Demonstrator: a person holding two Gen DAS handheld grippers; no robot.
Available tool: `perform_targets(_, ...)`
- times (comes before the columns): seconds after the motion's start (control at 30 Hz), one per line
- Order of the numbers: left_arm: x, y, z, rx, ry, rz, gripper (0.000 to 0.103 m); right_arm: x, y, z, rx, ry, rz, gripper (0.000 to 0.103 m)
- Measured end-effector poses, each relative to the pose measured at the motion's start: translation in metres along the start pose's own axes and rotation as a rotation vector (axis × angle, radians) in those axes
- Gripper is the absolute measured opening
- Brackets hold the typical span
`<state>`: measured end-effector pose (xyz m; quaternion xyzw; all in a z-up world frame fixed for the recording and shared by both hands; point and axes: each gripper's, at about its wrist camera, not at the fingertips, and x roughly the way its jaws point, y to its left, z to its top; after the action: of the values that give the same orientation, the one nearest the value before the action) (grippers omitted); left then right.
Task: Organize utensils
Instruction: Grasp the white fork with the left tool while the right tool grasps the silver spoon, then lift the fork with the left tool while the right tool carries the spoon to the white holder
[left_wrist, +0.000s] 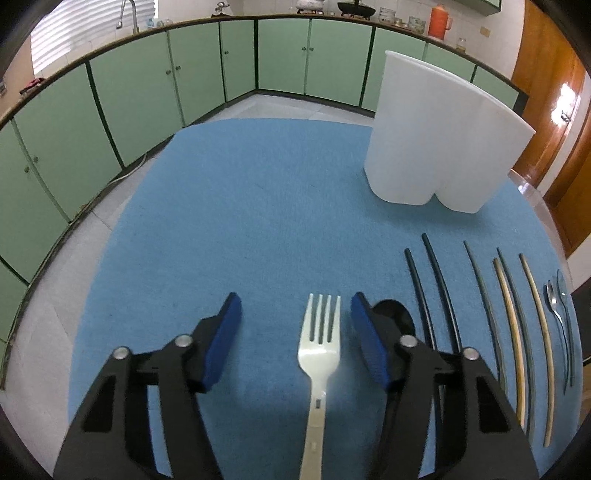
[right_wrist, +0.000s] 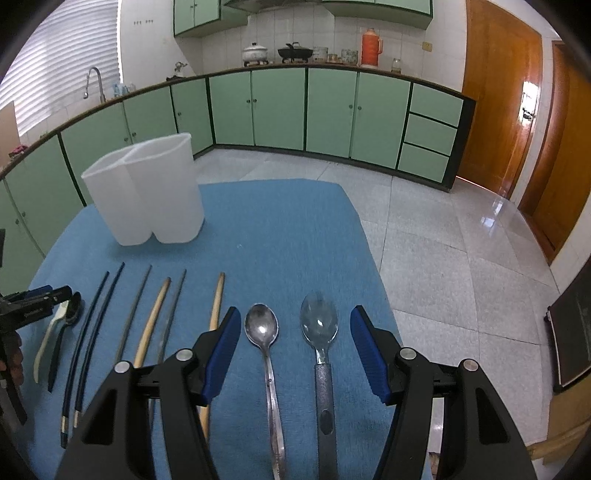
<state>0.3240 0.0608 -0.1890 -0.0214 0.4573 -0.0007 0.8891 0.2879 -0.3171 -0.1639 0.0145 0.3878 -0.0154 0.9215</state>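
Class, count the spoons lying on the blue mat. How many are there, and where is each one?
3. The black spoon lies far left beside the white fork. The steel spoon and the clear spoon lie between the right gripper's fingers. None appears hidden.

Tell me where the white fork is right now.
The white fork lies on the blue mat between the open fingers of the left gripper, at the left end of the utensil row, beside a black spoon.
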Motion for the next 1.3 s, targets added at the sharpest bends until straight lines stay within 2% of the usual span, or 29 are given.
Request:
perform_targets(0.03, 0.001, 0.000, 0.000, -0.002, 0.003, -0.011, 0.053, 0.003, 0.000, -0.001, -0.004, 0.010, 0.003, 0.056)
perform_targets(0.1, 0.003, -0.001, -0.001, -0.001, 0.007, -0.025, 0.039, 0.007, -0.001, -0.001, -0.009, 0.025, 0.007, 0.053)
perform_targets(0.17, 0.004, -0.002, -0.001, 0.006, -0.004, -0.020, 0.032, 0.011, -0.001, -0.003, -0.014, 0.038, 0.015, 0.048)
perform_targets(0.23, 0.004, -0.002, 0.001, 0.004, -0.010, -0.029, 0.020, 0.015, 0.000, -0.003, -0.018, 0.048, 0.033, 0.045)
perform_targets(0.53, -0.003, 0.005, 0.002, -0.026, -0.055, -0.032, 0.019, 0.030, 0.015, 0.005, -0.042, 0.078, 0.135, 0.042)
perform_targets(0.67, -0.013, 0.008, 0.002, -0.024, -0.083, -0.026, 0.019, 0.041, 0.020, 0.008, -0.059, 0.099, 0.148, 0.041)
perform_targets(0.73, -0.015, 0.007, 0.002, -0.023, -0.091, -0.025, 0.019, 0.047, 0.020, 0.009, -0.062, 0.116, 0.161, 0.036)
perform_targets(1.23, -0.028, -0.005, 0.007, 0.013, -0.135, -0.023, 0.019, 0.078, 0.024, 0.011, -0.099, 0.225, 0.144, 0.034)
perform_targets(1.3, -0.030, -0.005, 0.007, 0.011, -0.138, -0.025, 0.019, 0.078, 0.023, 0.010, -0.099, 0.228, 0.139, 0.028)
